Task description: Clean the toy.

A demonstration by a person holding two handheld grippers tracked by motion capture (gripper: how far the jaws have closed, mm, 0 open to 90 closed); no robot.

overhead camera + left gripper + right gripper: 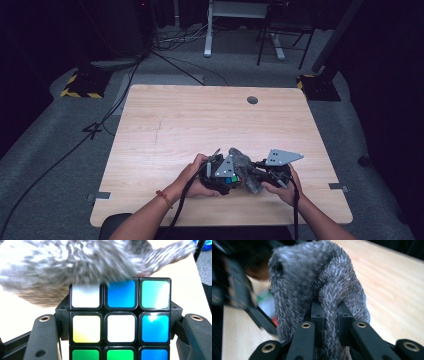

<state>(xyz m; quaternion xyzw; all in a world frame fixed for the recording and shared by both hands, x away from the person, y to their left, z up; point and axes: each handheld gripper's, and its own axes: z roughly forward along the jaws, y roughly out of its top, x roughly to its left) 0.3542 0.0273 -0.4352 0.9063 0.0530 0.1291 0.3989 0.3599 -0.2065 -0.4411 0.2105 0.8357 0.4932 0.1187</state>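
Left gripper (120, 322) clamps puzzle cube (120, 320), coloured faces clear here; right gripper (329, 315) pinches grey cloth (317, 285), brushing the cube's 12 o'clock edge.

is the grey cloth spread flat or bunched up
Bunched up. The grey cloth is gathered into thick folds, pinched between the right gripper's jaws, and its fuzzy mass drapes over the puzzle cube.

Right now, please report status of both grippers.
Left gripper shut on puzzle cube. Right gripper shut on grey cloth. Cloth against cube top. Nothing blocking.
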